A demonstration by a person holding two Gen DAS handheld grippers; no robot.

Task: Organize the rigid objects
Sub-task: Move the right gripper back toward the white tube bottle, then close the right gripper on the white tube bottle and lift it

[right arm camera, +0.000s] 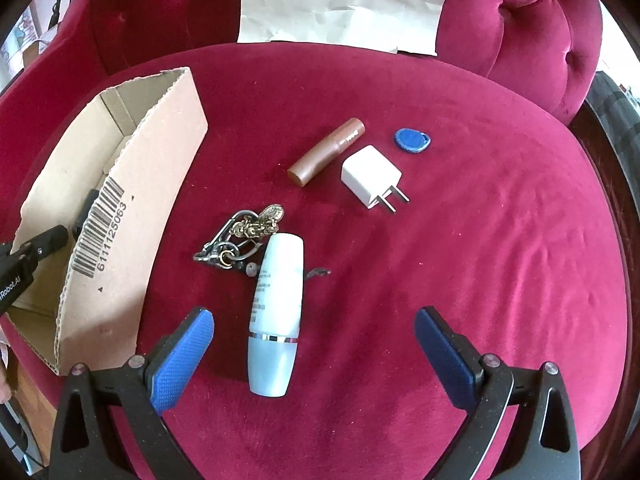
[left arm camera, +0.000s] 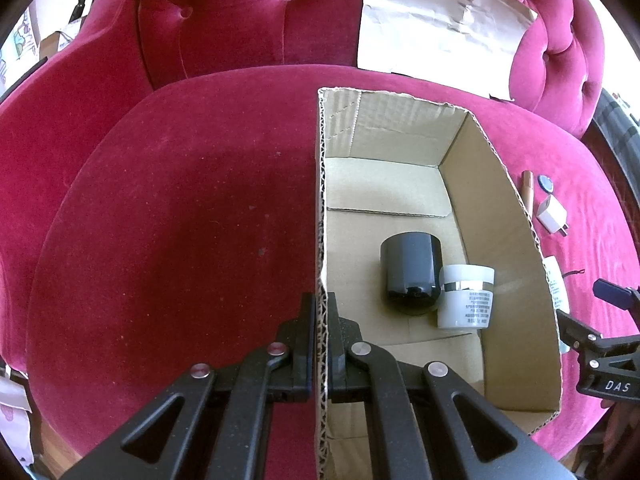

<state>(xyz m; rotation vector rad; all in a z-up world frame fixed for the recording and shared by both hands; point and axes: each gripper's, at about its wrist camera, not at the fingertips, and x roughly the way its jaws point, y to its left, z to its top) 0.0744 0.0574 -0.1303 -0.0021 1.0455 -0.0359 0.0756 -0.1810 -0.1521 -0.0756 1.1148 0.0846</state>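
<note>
Left fingers clamp the cardboard box holding two jars; right fingers spread wide.

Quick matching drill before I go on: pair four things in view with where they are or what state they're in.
Things:
1. black jar
2. pale blue bottle
3. left gripper
4. blue tag

Places or states:
A. lying on the cushion between the open right gripper's fingers
B. inside the box, beside the white jar
C. on the cushion past the charger
D. shut on the box wall

Pairs: 1-B, 2-A, 3-D, 4-C
</note>
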